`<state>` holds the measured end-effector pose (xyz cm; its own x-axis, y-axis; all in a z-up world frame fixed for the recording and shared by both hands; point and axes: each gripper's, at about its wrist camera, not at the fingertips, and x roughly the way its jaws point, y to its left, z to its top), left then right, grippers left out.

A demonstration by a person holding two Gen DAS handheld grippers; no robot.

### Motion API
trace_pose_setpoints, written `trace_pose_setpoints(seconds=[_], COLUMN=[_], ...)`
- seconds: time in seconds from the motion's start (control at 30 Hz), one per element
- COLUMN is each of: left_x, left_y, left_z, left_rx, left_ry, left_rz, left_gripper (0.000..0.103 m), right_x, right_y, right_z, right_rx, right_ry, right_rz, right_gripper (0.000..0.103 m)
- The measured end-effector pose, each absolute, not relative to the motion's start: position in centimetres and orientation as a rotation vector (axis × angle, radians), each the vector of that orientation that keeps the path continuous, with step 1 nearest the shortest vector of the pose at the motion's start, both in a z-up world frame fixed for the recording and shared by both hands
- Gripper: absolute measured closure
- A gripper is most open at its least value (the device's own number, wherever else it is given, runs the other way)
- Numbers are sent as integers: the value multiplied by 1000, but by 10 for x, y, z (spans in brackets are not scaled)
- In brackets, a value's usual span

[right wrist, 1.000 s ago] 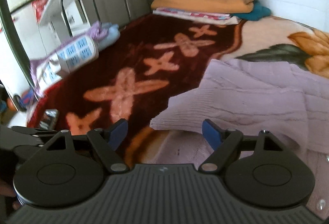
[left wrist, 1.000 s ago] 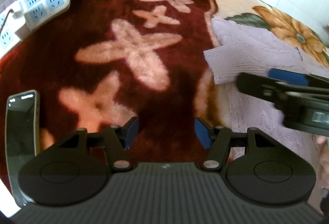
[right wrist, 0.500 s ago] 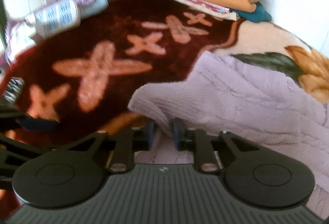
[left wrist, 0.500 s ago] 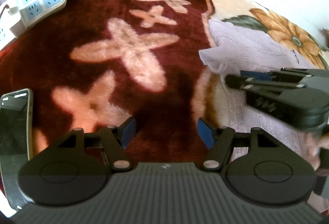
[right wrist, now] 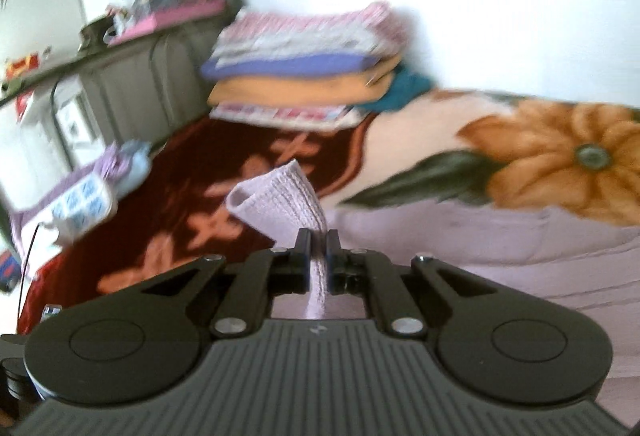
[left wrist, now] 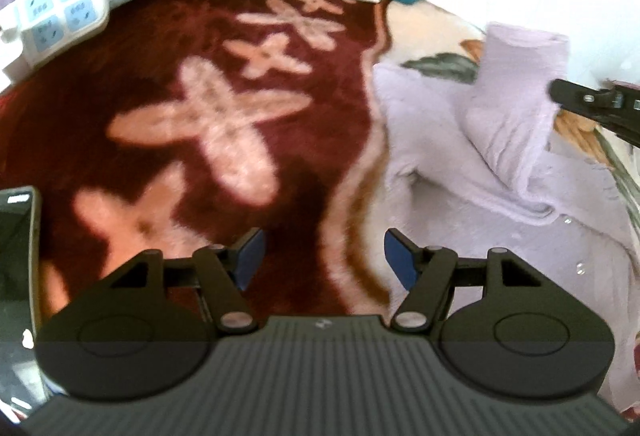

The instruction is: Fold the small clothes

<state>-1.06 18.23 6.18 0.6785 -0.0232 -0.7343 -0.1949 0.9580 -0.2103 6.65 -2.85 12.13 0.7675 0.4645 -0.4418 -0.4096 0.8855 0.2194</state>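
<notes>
A lilac knitted sweater [left wrist: 448, 139] lies on the right side of the flowered blanket. Its sleeve cuff [right wrist: 280, 195] is pinched between the pads of my right gripper [right wrist: 318, 240], which is shut on it and holds it lifted off the bed. In the left wrist view that raised sleeve [left wrist: 516, 95] stands above the sweater's body, with the right gripper [left wrist: 560, 93] coming in from the right edge. My left gripper [left wrist: 324, 256] hovers open over the dark red blanket [left wrist: 168, 171], just left of the sweater, with nothing between its fingers.
A stack of folded blankets [right wrist: 304, 67] sits at the back against the white wall. A white power strip [left wrist: 60, 15] lies at the far left on lilac and blue cloth. A dark phone [left wrist: 16, 244] rests at the left edge.
My right gripper closed on the sweater's sleeve cuff and carried it up and to the right. The left gripper stayed almost still and open.
</notes>
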Motion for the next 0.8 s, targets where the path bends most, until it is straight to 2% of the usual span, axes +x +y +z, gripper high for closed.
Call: trace_pose_setpoints(seconds=[0.13, 0.33, 0.57, 0.67, 0.73, 0.8], left_x=[0, 13, 24, 32, 38, 43], left_y=[170, 144, 121, 113, 109, 106], left_z=[70, 74, 76, 75, 74, 74], left_rx=[-261, -244, -196, -179, -164, -153], left_ry=[813, 813, 811, 810, 814, 811], left_rz=[63, 3, -34, -41, -39, -43], left_gripper=[35, 35, 35, 35, 35, 35], right_x=[62, 61, 55, 46, 41, 35], right_y=[-77, -150, -211, -223, -227, -233], right_z=[122, 86, 26, 16, 20, 28], right_rx=[115, 172, 272, 290, 299, 314], right_ry=[468, 490, 638, 643, 661, 651], right_rz=[365, 152, 19, 59, 91, 123], right_gripper=[96, 96, 96, 95, 85, 70])
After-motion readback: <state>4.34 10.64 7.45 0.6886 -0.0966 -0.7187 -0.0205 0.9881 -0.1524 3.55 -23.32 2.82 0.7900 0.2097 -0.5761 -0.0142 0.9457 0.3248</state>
